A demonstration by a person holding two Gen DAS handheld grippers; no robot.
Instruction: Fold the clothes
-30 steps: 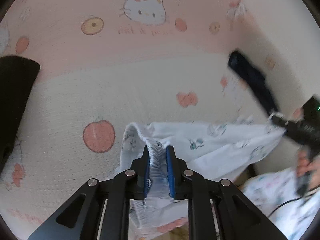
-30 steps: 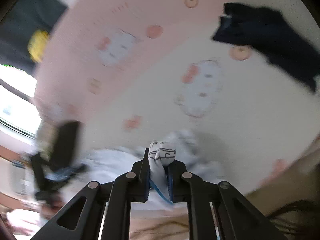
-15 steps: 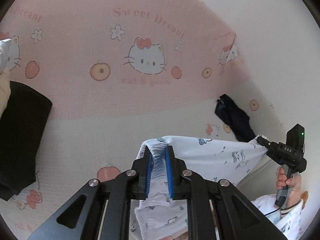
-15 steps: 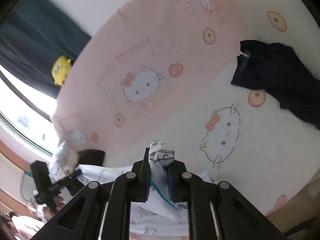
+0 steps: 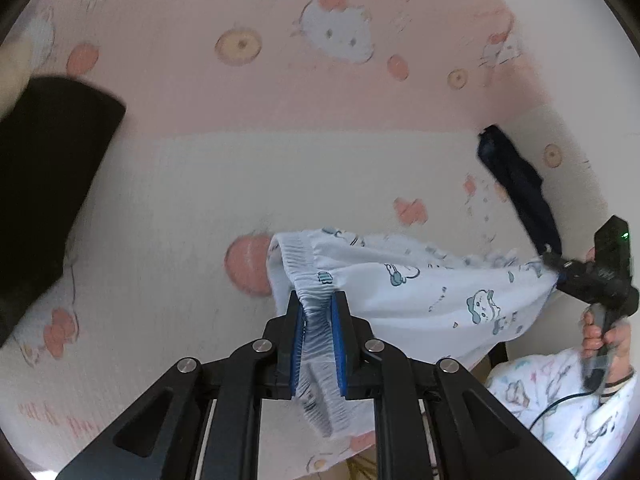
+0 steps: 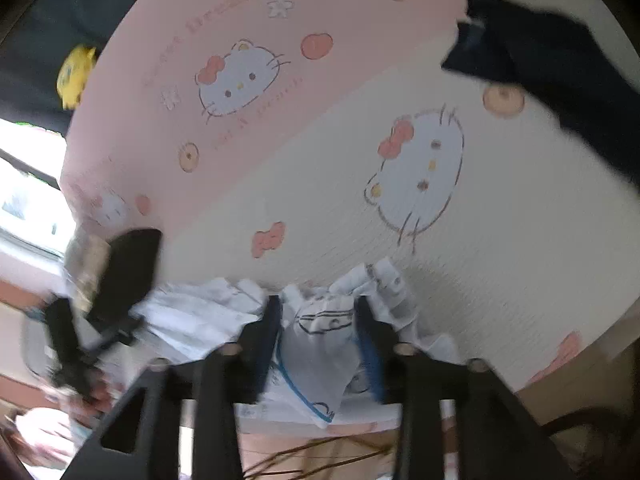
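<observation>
The left gripper (image 5: 318,312) has its blue-padded jaws clenched on the gathered elastic waistband of a white, cartoon-printed cotton garment (image 5: 420,292), which looks like a pair of children's shorts or pants. From that grasp the cloth stretches toward three o'clock in the left wrist view, held in the air above the pink and cream cat-print bed cover (image 5: 280,160), and ends at the right gripper (image 5: 560,270), seen there at the three o'clock edge with the person's hand (image 5: 600,332) wrapped round its handle.

In the right wrist view, which is blurred by motion, the right gripper (image 6: 318,320) shows its jaws parted wider than the left one's, with a bunched fold of the same white garment (image 6: 320,344) lying between them; the blur leaves me unable to tell whether they are pinching the cloth or have let it go. The rest of the garment trails toward nine o'clock, where the left gripper (image 6: 100,320) appears as a dark smear.

A dark navy garment (image 6: 560,80) lies crumpled on the bed cover at about one o'clock in the right wrist view, well apart from the white one. A black folded cloth (image 5: 48,184) sits at nine o'clock in the left wrist view.
</observation>
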